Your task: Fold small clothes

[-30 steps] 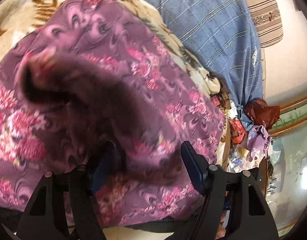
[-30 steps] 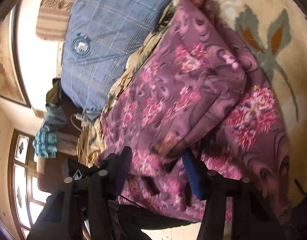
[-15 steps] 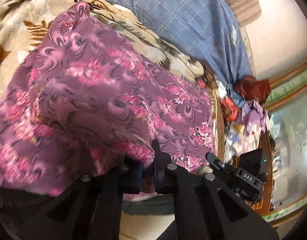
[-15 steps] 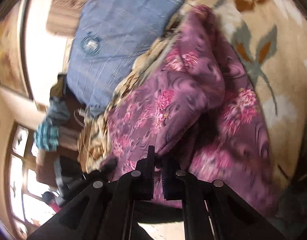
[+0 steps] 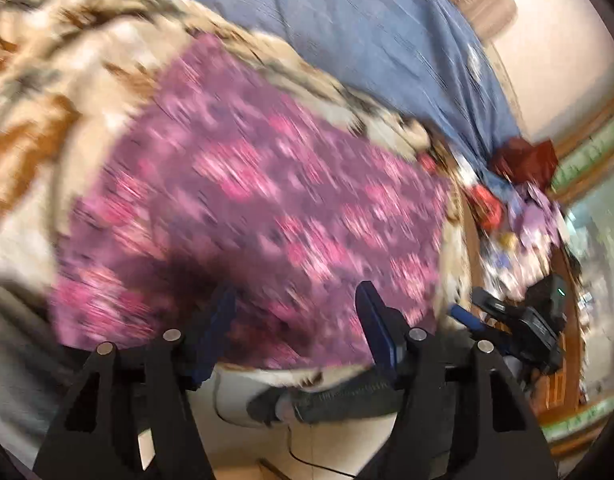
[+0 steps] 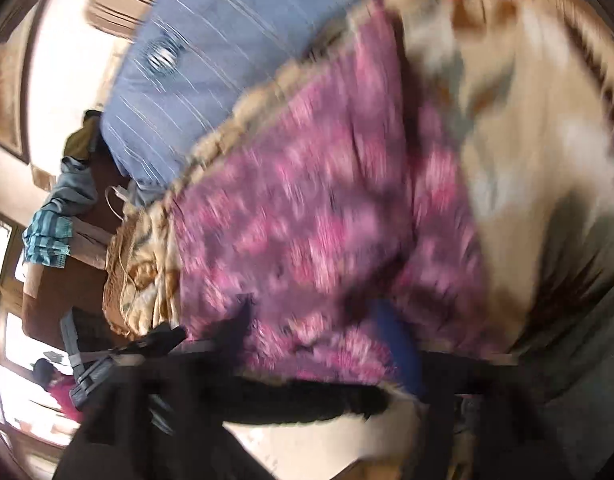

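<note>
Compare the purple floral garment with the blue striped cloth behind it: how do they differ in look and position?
The purple floral garment carries pink flowers; the blue striped cloth has thin pale lines. The garment lies on the beige leaf-patterned blanket, nearer the camera; the blue cloth lies beyond the blanket's edge. Both are fabric, spread fairly flat.

Bed covered by a beige blanket [image 5: 47, 92] with brown leaf print, blurred in both views. Directly on the blanket: a purple floral garment [image 5: 259, 208], spread flat, filling the centre of the left wrist view and running from 12 to 6 o'clock in the right wrist view [image 6: 307, 220]. At 12 o'clock from the garment, a blue striped pillow [image 5: 367, 28], its near edge touching the blanket; seen at 11 o'clock from the right wrist [image 6: 211, 60].
</note>
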`<state>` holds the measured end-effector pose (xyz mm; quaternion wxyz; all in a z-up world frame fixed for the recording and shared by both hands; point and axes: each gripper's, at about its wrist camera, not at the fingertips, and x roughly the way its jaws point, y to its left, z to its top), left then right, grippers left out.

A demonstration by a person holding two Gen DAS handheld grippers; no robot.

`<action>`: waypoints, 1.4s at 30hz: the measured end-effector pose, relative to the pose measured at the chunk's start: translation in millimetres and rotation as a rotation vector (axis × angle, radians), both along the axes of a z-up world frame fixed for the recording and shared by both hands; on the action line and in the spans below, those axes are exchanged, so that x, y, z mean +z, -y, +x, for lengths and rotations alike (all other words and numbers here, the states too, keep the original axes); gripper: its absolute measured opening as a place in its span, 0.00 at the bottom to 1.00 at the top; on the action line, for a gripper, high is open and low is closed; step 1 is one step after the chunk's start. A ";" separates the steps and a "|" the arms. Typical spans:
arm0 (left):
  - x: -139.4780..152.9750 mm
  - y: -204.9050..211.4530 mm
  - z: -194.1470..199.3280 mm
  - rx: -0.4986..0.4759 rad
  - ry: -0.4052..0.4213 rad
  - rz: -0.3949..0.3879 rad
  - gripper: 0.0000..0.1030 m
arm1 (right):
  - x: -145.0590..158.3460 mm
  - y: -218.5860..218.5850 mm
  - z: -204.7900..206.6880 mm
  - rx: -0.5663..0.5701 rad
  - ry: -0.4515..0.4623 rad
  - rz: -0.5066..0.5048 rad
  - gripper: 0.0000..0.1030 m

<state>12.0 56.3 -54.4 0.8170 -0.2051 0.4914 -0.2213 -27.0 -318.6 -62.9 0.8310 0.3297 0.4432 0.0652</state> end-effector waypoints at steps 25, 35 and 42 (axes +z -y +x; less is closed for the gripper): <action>-57.9 -13.6 36.1 0.175 -0.101 -0.047 0.60 | 5.0 -36.2 12.1 0.092 0.118 -0.077 0.43; -69.5 -33.5 22.3 0.198 -0.163 -0.112 0.60 | -24.0 -166.2 26.0 0.428 -0.014 -0.034 0.60; -76.9 -34.7 30.5 0.208 -0.182 -0.157 0.60 | -55.2 -169.2 37.8 0.358 -0.134 0.070 0.46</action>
